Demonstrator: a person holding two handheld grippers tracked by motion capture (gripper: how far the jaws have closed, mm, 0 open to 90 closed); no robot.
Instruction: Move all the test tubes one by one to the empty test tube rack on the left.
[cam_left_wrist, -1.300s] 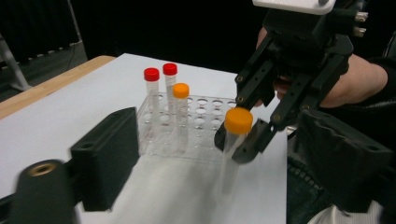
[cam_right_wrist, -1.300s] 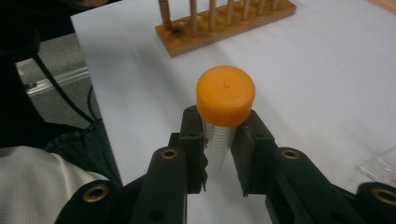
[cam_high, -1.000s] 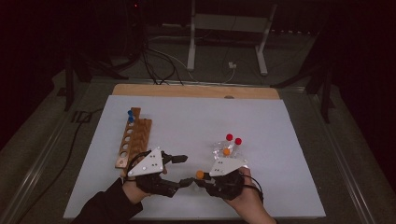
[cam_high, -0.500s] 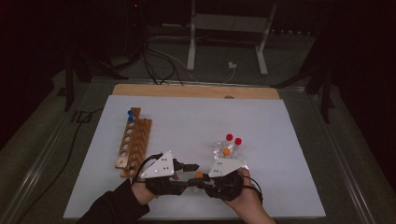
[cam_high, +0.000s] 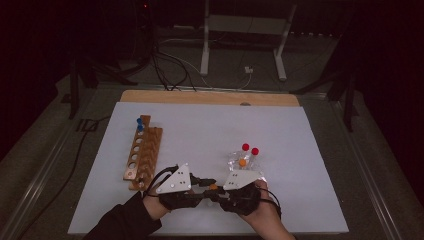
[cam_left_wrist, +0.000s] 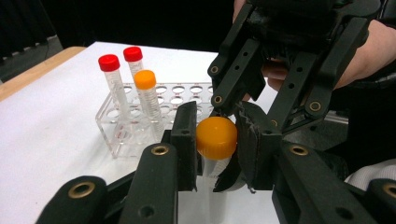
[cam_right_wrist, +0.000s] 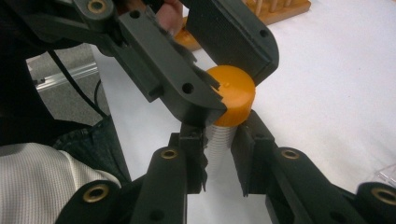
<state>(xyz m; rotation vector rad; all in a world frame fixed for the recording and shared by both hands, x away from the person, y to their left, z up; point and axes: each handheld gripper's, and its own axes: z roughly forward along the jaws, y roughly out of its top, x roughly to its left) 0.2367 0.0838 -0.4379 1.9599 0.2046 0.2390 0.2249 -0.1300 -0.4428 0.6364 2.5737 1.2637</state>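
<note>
From the high view the two grippers meet nose to nose at the near edge of the white worktop (cam_high: 310, 125), with only a speck of orange between them; the gripper views make clear what that speck is. In the left gripper view the left gripper (cam_left_wrist: 216, 140) has just been closing its fingers, and they now clasp the smooth, round orange cap (cam_left_wrist: 216, 137) of a tube from both sides. In the right gripper view the right gripper (cam_right_wrist: 219, 142) is clenched on the ribbed, translucent tube (cam_right_wrist: 219, 140) just under that cap, so the tube is held off the worktop between both grippers. The left gripper view also shows a clear plastic rack (cam_left_wrist: 119, 135) with rows of round holes, holding three upright tubes: two with red caps (cam_left_wrist: 109, 62) and one with an orange one (cam_left_wrist: 145, 79). The high view adds a long wooden rack (cam_high: 142, 152) with two rows of holes, well to the left, carrying blue-capped tubes (cam_high: 139, 123) at its far end; two seem to stand there.
</note>
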